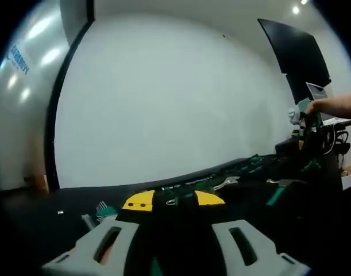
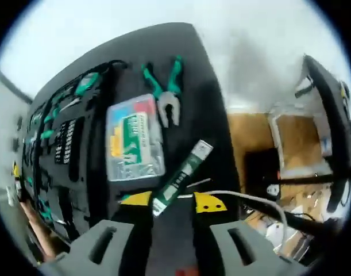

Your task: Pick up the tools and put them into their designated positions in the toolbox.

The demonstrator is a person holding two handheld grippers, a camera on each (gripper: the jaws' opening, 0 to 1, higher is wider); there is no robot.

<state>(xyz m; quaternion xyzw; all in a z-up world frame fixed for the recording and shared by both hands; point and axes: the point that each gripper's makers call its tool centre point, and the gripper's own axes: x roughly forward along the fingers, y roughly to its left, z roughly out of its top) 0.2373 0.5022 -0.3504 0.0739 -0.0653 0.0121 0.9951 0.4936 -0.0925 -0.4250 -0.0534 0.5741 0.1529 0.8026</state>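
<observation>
2 grippers open, pliers beside toolbox, seemingly

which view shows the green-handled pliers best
The right gripper view: the green-handled metal pliers lie fully visible from above on the black table, beside the clear plastic parts box. In the left gripper view the tools are too dim to identify.

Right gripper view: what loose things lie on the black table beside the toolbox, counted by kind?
Pliers with green handles: 1
Clear plastic parts box: 1
Long green and white tool: 1
Total: 3
</observation>
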